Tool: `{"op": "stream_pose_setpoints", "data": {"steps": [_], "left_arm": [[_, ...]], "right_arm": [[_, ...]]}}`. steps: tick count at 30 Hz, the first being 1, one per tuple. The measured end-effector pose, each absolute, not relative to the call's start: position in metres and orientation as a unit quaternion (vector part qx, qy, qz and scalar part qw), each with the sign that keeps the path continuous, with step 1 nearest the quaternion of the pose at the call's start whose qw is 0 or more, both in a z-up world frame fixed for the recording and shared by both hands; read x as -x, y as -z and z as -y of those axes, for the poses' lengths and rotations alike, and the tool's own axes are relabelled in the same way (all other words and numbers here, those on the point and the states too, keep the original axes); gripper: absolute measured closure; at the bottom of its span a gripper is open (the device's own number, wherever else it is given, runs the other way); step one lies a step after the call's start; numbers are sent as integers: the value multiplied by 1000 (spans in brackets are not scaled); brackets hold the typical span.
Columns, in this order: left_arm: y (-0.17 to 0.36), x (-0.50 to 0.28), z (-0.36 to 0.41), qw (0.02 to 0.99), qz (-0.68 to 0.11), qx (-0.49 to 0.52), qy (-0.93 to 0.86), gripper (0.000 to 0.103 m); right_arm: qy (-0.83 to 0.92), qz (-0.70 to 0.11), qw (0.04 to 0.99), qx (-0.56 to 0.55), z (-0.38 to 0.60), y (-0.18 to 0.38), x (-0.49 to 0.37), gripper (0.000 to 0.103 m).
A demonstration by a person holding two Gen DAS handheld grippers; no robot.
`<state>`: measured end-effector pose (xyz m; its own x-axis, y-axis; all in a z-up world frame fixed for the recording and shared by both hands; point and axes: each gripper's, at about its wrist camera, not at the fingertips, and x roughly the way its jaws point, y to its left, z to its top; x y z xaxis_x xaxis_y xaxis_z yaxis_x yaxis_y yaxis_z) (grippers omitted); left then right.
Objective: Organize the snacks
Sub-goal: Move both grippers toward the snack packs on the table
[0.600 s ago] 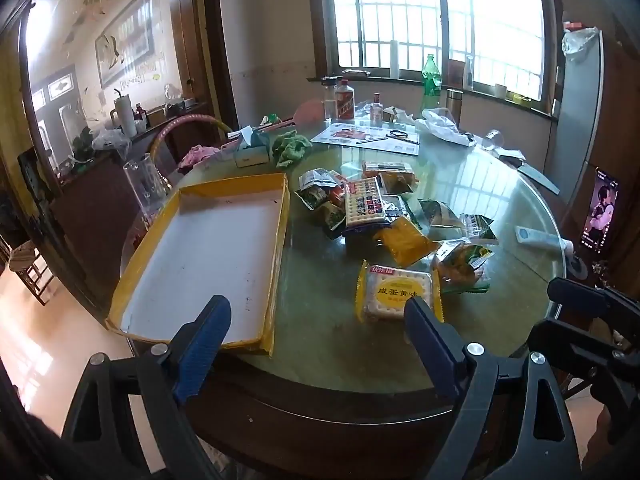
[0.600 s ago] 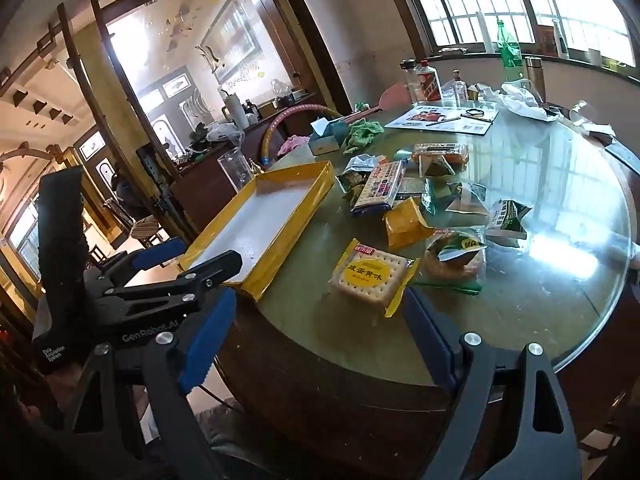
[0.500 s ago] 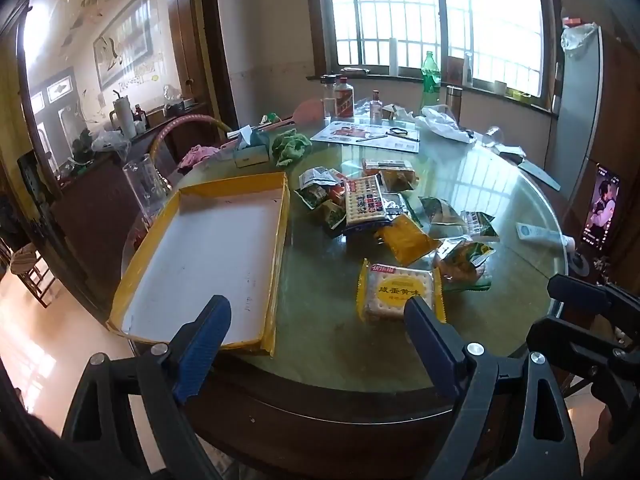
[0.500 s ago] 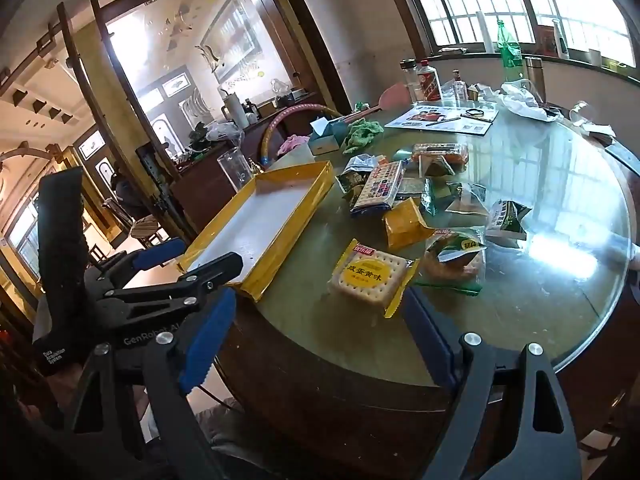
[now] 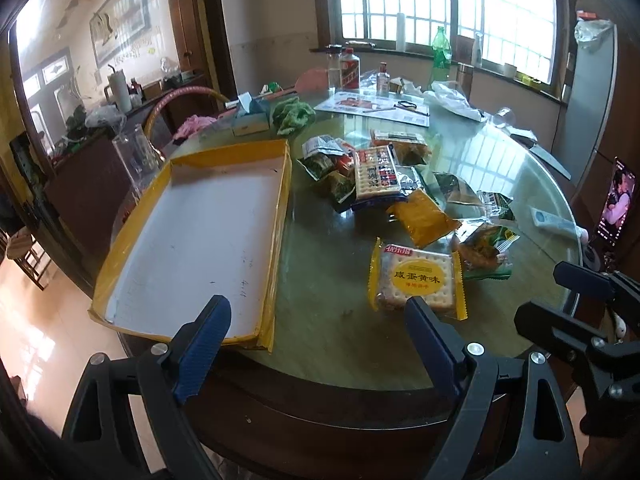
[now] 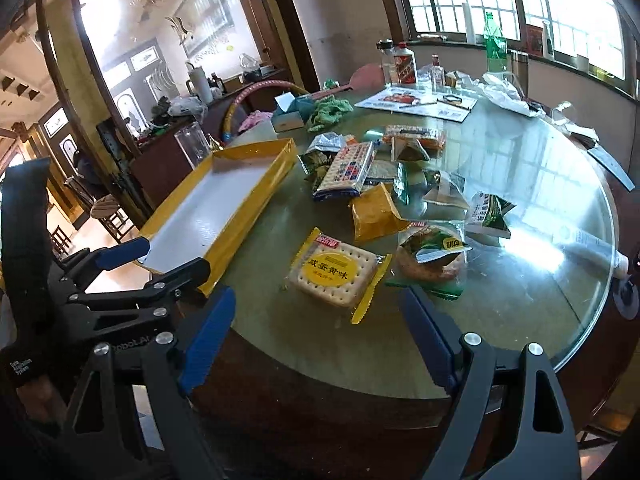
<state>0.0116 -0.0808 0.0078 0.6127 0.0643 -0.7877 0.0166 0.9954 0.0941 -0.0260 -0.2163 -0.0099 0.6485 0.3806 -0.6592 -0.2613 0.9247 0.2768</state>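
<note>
One yellow-rimmed tray [image 5: 192,236] — bare inside — snack packets [image 5: 416,280] beside it.

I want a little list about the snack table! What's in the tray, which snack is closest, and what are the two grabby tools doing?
tray: yellow-walled cardboard tray with white floor, no snacks inside
nearest snack: yellow-wrapped square cracker packet, flat on the round glass-topped table
other snacks: loose pile beyond it, including a plain orange-yellow pouch
left tool: open, holding nothing
right tool: open, holding nothing
</note>
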Motion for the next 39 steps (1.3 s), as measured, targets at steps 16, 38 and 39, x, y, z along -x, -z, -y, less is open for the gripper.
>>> {"op": "stream_pose_setpoints", "data": {"steps": [16,38,39], "left_arm": [[9,-17,88,902,-423,-82,-18,14],[30,-26,80,906,-420,-44,25,14],[32,-26,79,907,-417,-46,26,14]], "right_arm": [[-130,-426,894,-44,215,27,2,18],[-117,-410,901,-81,261,41,-27,18],[-112,-409,902,-78,264,42,-32,18]]}}
